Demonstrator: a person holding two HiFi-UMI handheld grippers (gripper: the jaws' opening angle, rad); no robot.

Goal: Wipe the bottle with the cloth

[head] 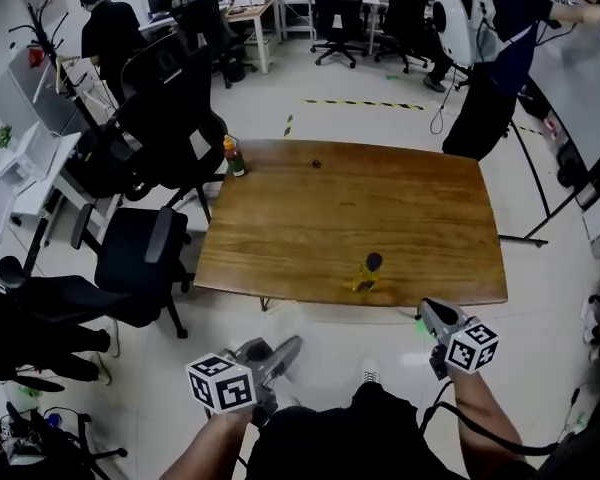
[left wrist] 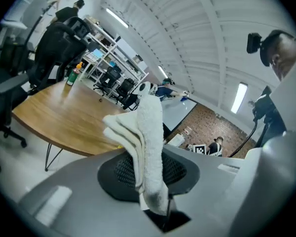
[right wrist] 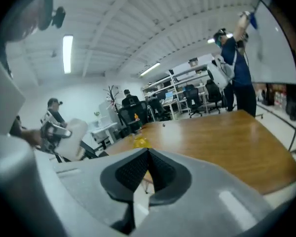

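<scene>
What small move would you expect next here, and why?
Probably the right gripper opens and reaches toward the yellow bottle near the table's front edge. Its jaws are shut on nothing, the left gripper clamps the cloth, and both hang short of the table.

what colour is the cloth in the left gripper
Off-white. The folded, fluffy cloth shows best in the left gripper view.

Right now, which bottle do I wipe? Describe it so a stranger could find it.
Find the wooden table in the middle of the room. The yellow bottle sits by its edge nearest you. Unlike the orange-capped bottle at the far left corner, it has a black cap.
</scene>
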